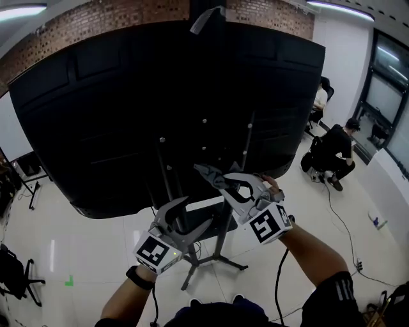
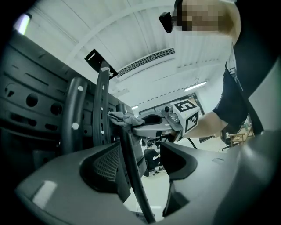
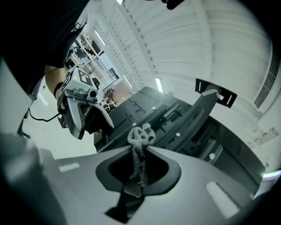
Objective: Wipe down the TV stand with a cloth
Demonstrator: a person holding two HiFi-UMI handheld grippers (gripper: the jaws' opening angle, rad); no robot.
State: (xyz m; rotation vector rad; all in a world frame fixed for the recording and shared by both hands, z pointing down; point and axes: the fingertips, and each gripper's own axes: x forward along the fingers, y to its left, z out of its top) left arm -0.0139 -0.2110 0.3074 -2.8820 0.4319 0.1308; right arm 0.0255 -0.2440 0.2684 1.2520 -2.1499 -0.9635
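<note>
Though partly hidden, pinched cloth (image 3: 139, 141)

**Setting:** an office-type workroom, probably a lab or recording space.

- Brick wall (image 1: 128, 13) is running along the far side.
- Strip lights (image 1: 339, 6) are glowing on a white panelled ceiling, and a slotted vent (image 2: 147, 61) is showing in the left gripper view.
- Pale glossy floor (image 1: 96, 249) is reflecting the lights.
- Large screen (image 1: 128, 115) is standing back-on, mounted on a wheeled TV stand (image 1: 217, 257).
- Dark-framed glazing (image 1: 383, 89) is lining the right side.
- A person (image 1: 332, 153) is crouching on the floor, with a cable (image 1: 337, 212) trailing nearby.
- Blurred shelving (image 3: 85, 46) is showing in the right gripper view.
</note>
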